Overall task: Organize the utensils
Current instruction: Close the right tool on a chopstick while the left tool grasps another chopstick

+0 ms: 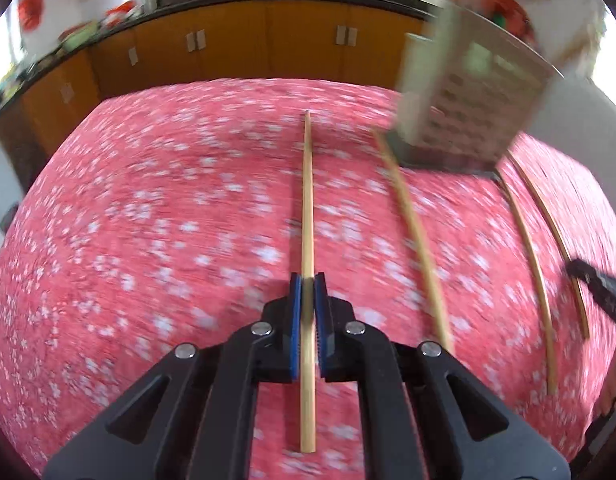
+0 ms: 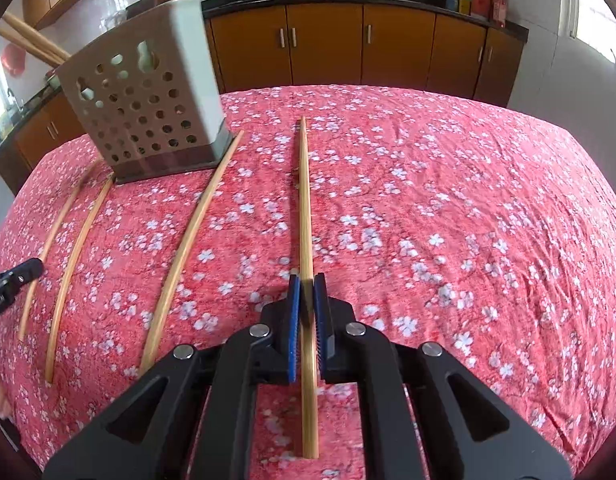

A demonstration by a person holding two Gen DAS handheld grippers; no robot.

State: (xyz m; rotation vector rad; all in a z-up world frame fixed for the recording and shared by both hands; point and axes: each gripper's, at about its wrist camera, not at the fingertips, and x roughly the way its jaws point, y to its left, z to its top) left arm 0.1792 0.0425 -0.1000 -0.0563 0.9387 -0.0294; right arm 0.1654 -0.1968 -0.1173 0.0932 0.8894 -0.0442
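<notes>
Left tool (image 1: 307, 286) and right tool (image 2: 307, 286) each pinching a chopstick (image 1: 307, 200); lift level, then tip into perforated holder (image 2: 147, 108).

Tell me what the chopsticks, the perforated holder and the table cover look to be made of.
Chopsticks: likely bamboo or light wood, matte; pale tan with fine lengthwise grain.
Holder: probably moulded plastic, smooth beige-grey, with punched round holes; its dark base could be plastic or metal, hard to tell.
Cover: thin woven fabric, probably cotton, red with printed white blossoms; fine wrinkles show across it.
</notes>
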